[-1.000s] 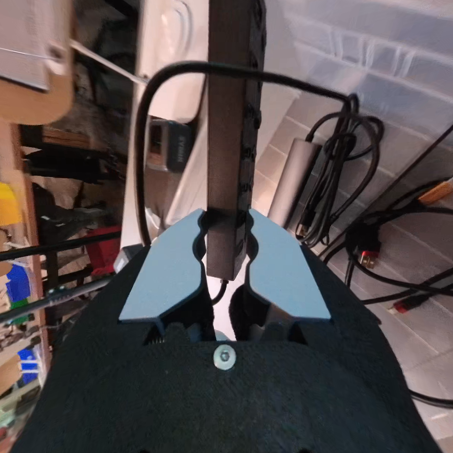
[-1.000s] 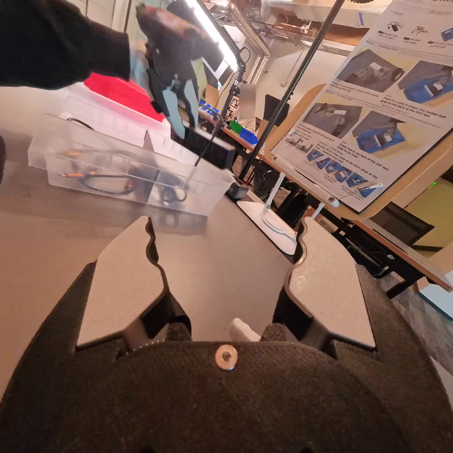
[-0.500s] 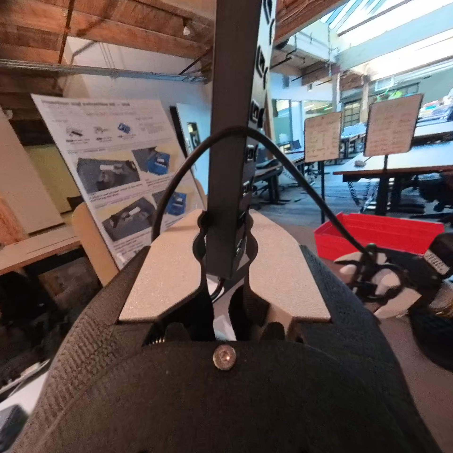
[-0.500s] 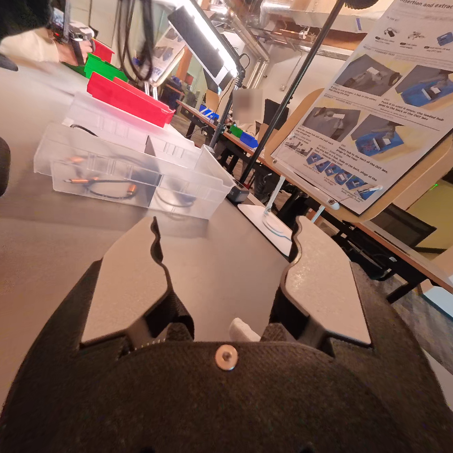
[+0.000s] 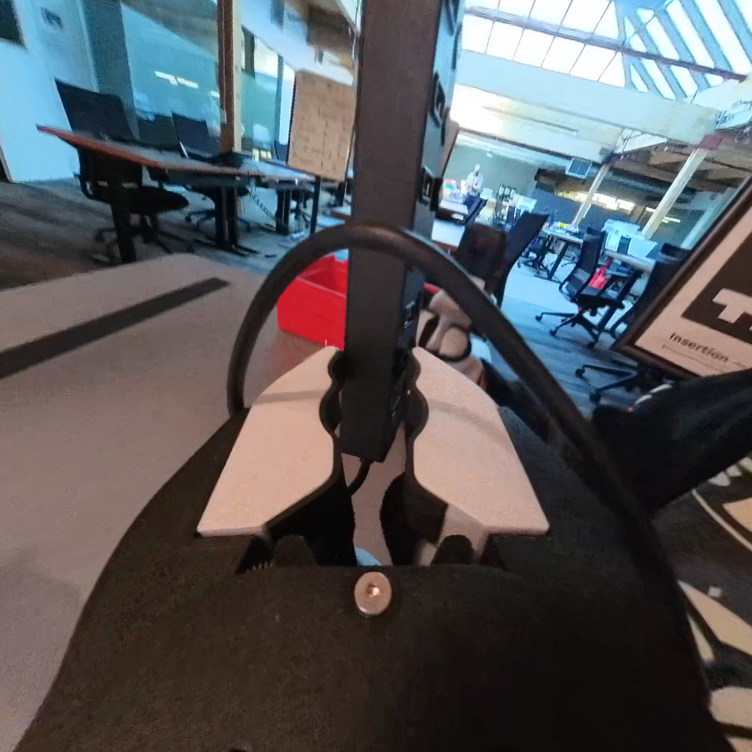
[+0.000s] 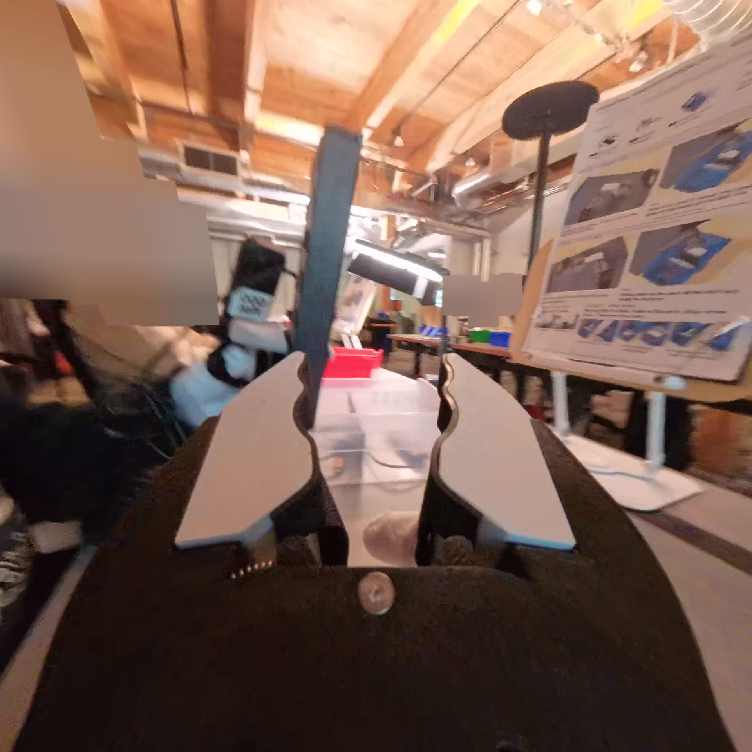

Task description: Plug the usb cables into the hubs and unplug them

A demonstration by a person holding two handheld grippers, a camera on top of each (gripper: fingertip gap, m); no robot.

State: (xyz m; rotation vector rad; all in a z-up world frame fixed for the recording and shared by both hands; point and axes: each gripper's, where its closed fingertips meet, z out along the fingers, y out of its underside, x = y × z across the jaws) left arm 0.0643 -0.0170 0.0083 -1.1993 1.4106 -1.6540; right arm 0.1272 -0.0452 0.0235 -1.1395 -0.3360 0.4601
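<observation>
Clamping the hub (image 5: pixel 382 228) upright, ports exposed, left tongs (image 5: pixel 372 390) presented it; right tongs (image 6: pixel 372 390) gaped empty beside it.

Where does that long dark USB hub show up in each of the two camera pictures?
Left wrist view: the USB hub stands upright at centre, clamped in the left gripper.
Right wrist view: the same hub rises left of centre, beside the open right gripper.
Shared landmark: the red bin behind the hub.
</observation>
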